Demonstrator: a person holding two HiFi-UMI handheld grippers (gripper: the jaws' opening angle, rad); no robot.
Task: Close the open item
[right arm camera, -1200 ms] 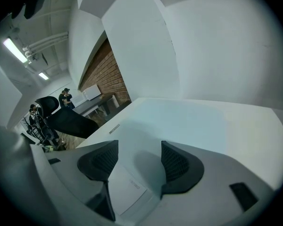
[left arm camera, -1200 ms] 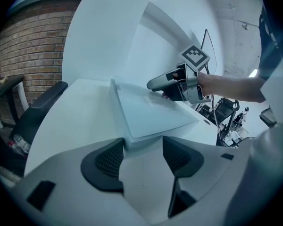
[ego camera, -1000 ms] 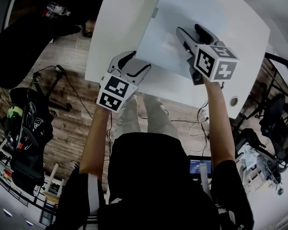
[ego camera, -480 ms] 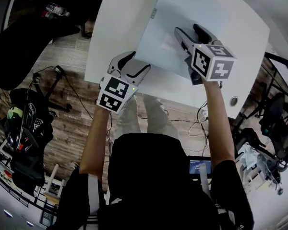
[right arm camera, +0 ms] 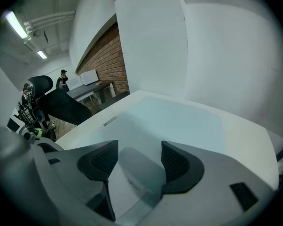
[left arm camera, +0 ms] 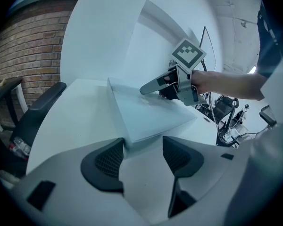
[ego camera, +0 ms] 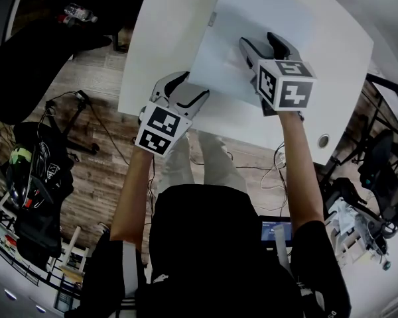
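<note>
On the white table [ego camera: 152,38]: a flat white case [ego camera: 219,55] with a gripper at each side.
The left gripper [ego camera: 191,85] has its jaws moderately apart and grips nothing; the case's near corner sits just ahead of the gap, beside one pad. The right gripper [ego camera: 257,42] reaches over the case's top face, jaws likewise apart and empty, tips down on the lid.

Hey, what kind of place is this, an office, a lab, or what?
Probably a lab or office workroom: a white table stands on a wood floor strewn with cables, an office chair sits beside it, and a brick wall runs behind.
</note>
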